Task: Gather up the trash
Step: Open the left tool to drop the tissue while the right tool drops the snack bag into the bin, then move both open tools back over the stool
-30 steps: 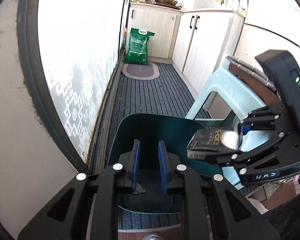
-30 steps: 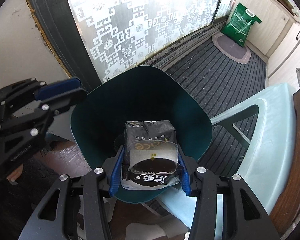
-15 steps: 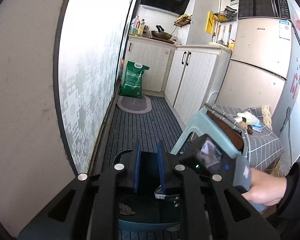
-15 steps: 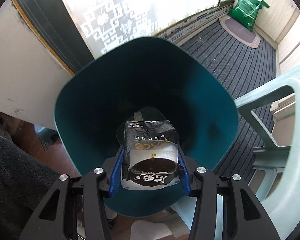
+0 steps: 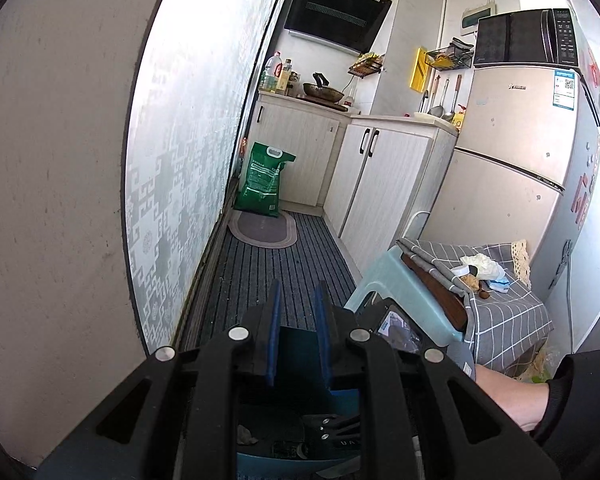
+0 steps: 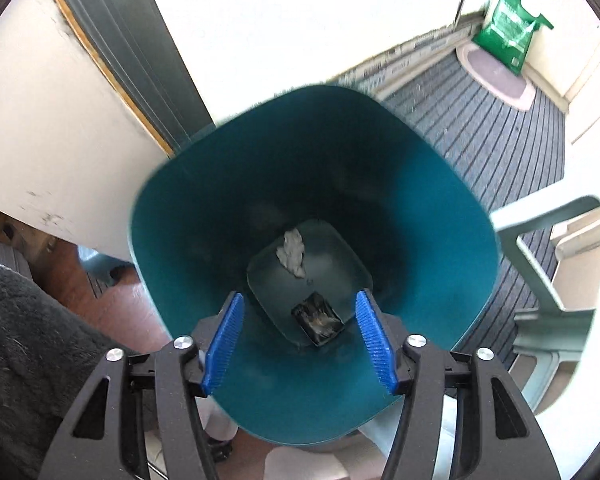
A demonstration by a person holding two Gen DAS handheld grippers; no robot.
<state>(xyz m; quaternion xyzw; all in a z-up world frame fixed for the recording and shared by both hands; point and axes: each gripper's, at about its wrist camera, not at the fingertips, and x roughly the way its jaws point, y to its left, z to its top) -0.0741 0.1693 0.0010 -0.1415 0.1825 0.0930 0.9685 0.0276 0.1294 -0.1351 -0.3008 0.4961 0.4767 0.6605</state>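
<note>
Straight ahead of the fingers a striped grey floor mat runs to an oval rug, a green sack standing behind it against the pale cabinets. Off to the right, a light-blue stool sits beside a checked cloth, fridge behind, microwave on top.

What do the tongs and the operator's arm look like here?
Both tongs, left and right, share one build: matte black linkage arms, silver pivot bolts, ribbed blue finger pads. The right unit carries a small screen. Operator's forearm is bare, dark sleeve pushed up.
</note>
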